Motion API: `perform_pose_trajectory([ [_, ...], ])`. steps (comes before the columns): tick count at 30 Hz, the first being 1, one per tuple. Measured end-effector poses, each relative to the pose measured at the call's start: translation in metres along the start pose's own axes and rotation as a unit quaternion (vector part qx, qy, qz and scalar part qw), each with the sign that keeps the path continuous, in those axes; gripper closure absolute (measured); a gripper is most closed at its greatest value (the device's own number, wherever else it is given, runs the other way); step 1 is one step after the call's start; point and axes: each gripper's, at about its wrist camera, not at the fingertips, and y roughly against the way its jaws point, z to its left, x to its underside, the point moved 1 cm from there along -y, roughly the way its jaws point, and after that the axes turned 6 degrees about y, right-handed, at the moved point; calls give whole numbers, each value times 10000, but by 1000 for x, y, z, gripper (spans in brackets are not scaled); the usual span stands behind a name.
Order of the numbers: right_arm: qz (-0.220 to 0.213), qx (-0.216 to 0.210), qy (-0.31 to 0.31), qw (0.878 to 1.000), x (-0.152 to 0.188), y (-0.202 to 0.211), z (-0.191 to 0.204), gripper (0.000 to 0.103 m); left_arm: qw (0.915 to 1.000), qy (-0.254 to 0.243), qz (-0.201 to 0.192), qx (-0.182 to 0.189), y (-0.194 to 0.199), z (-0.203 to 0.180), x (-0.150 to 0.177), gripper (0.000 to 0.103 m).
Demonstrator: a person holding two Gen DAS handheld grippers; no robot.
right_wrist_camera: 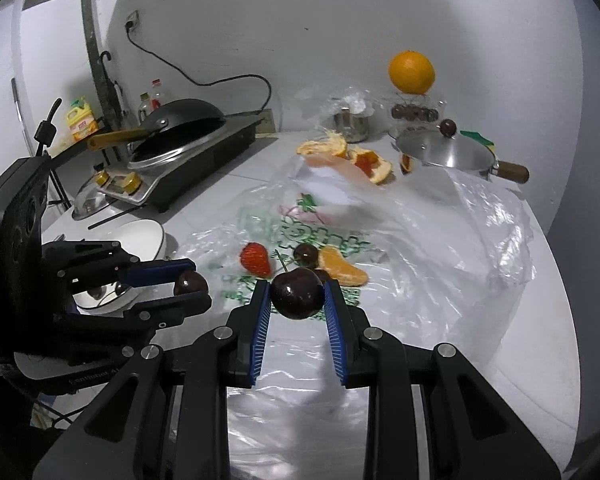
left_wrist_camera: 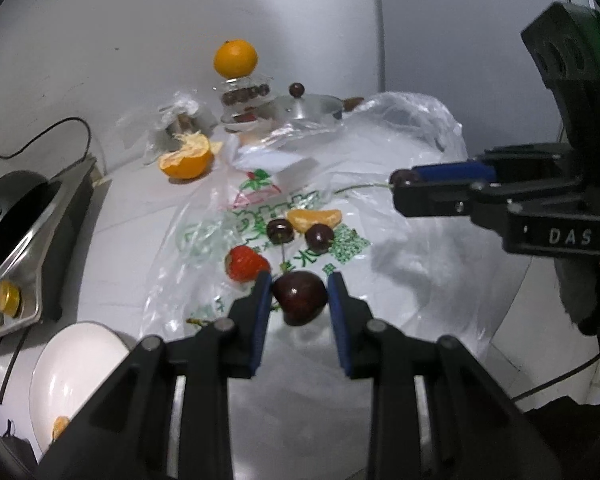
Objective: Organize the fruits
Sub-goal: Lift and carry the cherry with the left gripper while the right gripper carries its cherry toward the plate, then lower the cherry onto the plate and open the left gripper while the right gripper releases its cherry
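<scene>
Left gripper (left_wrist_camera: pixel 299 294): jaws were nearly closed, blue pads clamped on a dark cherry (left_wrist_camera: pixel 299 298), carried above the bag.
Right gripper (right_wrist_camera: pixel 297 294): same story, jaws drawn in tight on a second dark cherry (right_wrist_camera: pixel 297 294), also off the surface.
White bowl (left_wrist_camera: pixel 76 364): sat low on the left by the left gripper, an orange piece at its near rim.
Plastic bag (left_wrist_camera: pixel 400 248): lay spread flat over the white counter, green printing up.
Strawberry (left_wrist_camera: pixel 246 264): rested on the bag just beyond the left pad.
Loose cherries (left_wrist_camera: pixel 279 230): two more lay on the print, stems on.
Orange segment (left_wrist_camera: pixel 314 219): was tucked between and just behind those two cherries.
Peeled orange (left_wrist_camera: pixel 188 160): sat further back, off the bag's left edge, peel opened out.
Steel pot (right_wrist_camera: pixel 448 156): stood at the back with its lid on, wooden handle to the right.
Whole orange (left_wrist_camera: pixel 235 58): perched on top of a clear stand holding small dark fruit, against the wall.
</scene>
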Motion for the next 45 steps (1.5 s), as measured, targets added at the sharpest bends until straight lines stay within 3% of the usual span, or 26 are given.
perform_pose_trajectory([
  [25, 54, -105, 665, 9977, -26, -9, 90, 74, 9960, 636, -551, -315, 70, 70, 34, 74],
  [45, 116, -365, 1057, 9937, -42, -34, 147, 74, 9879, 965, -757, -954, 109, 132, 63, 74],
])
